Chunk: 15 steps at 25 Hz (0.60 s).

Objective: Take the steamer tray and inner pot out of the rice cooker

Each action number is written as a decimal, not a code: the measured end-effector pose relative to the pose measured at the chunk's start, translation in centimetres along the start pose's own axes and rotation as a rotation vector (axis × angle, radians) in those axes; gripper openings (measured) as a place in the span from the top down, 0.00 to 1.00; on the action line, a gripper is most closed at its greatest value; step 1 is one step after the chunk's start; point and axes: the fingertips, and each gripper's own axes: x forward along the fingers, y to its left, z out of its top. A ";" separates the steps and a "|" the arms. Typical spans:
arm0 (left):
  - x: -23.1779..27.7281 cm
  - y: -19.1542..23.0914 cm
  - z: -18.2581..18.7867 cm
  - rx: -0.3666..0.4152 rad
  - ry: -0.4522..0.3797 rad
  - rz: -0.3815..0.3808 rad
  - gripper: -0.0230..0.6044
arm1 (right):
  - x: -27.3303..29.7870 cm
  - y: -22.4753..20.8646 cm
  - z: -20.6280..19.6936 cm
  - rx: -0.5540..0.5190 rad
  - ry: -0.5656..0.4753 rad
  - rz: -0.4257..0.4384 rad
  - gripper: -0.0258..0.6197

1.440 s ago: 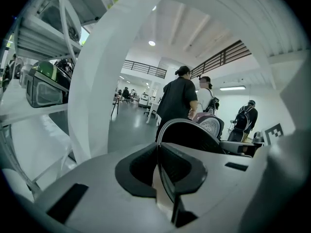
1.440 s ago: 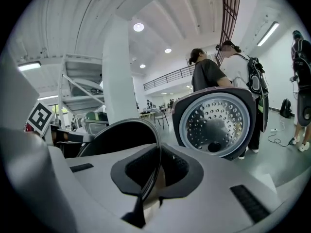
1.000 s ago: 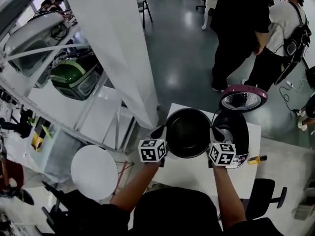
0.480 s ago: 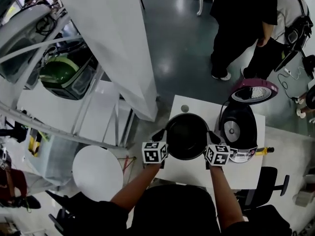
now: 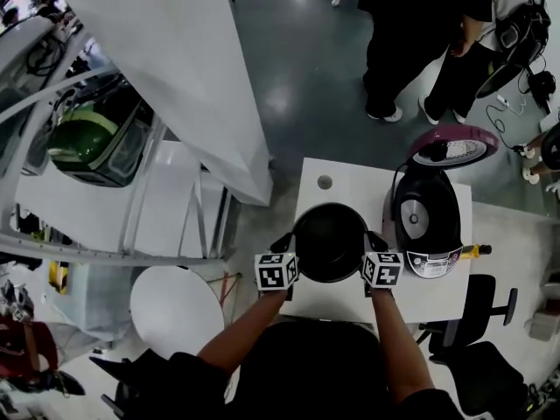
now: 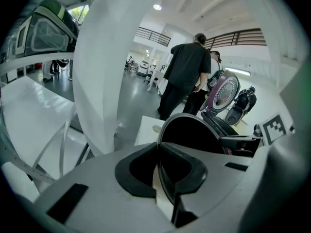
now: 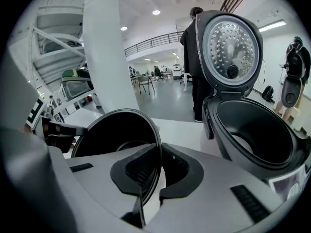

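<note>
The black inner pot (image 5: 330, 241) hangs low over the white table (image 5: 346, 178), just left of the rice cooker. My left gripper (image 5: 286, 243) is shut on the pot's left rim (image 6: 163, 130), which runs between its pads. On the opposite rim (image 7: 156, 140) my right gripper (image 5: 374, 241) is shut the same way. The black rice cooker (image 5: 426, 226) stands open and empty (image 7: 252, 130), with its purple-edged lid (image 5: 453, 144) raised. I see no steamer tray in any view.
A small grey disc (image 5: 325, 182) lies on the table's far left. People (image 5: 411, 33) stand beyond the table. A black office chair (image 5: 477, 309) is at the near right, a round white stool (image 5: 175, 309) at the left, and a wide white column (image 5: 175, 68) beside it.
Both grippers have come down with the inner pot held between them, from level with the cooker's mouth to just above the tabletop. The cooker has stayed open.
</note>
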 end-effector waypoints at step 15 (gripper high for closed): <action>2.6 0.5 -2.5 0.015 0.059 -0.005 0.93 | 1.9 -1.1 -3.1 -0.003 0.071 -0.014 0.93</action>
